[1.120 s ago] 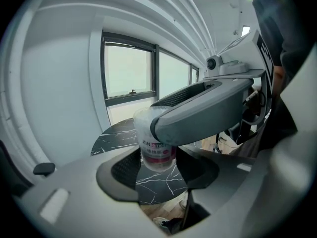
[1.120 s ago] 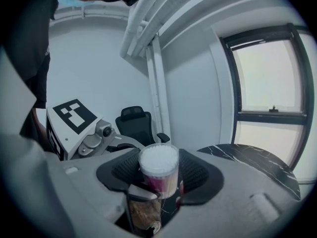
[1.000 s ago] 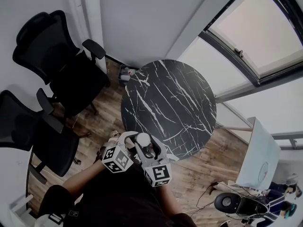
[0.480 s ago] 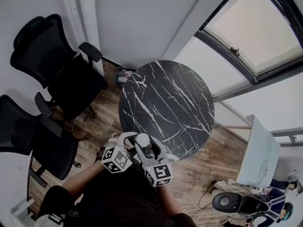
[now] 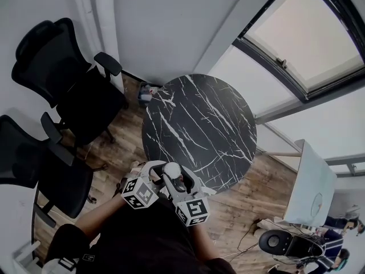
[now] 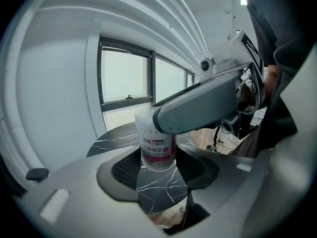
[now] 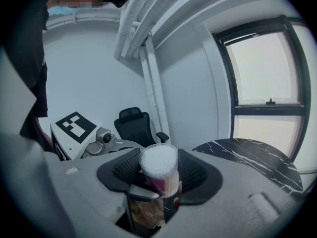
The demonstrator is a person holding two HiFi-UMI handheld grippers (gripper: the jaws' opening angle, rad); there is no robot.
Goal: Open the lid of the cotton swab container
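1. Clamping the lower body of the cotton swab container [image 5: 172, 169] with the left gripper [image 6: 157, 168].
2. Pinching its top, lid [image 7: 158, 160] on, with the right gripper [image 7: 159, 176].
3. Holding it upright, off the surface, by the near edge of the black marble table [image 5: 199, 124].

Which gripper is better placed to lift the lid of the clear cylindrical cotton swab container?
Right. The right gripper grips the container at its lid end; the left gripper clamps its labelled body.

Round black marble table [image 5: 199, 124], two black office chairs [image 5: 65, 79], wood floor [image 5: 245, 201], window [image 5: 308, 36]
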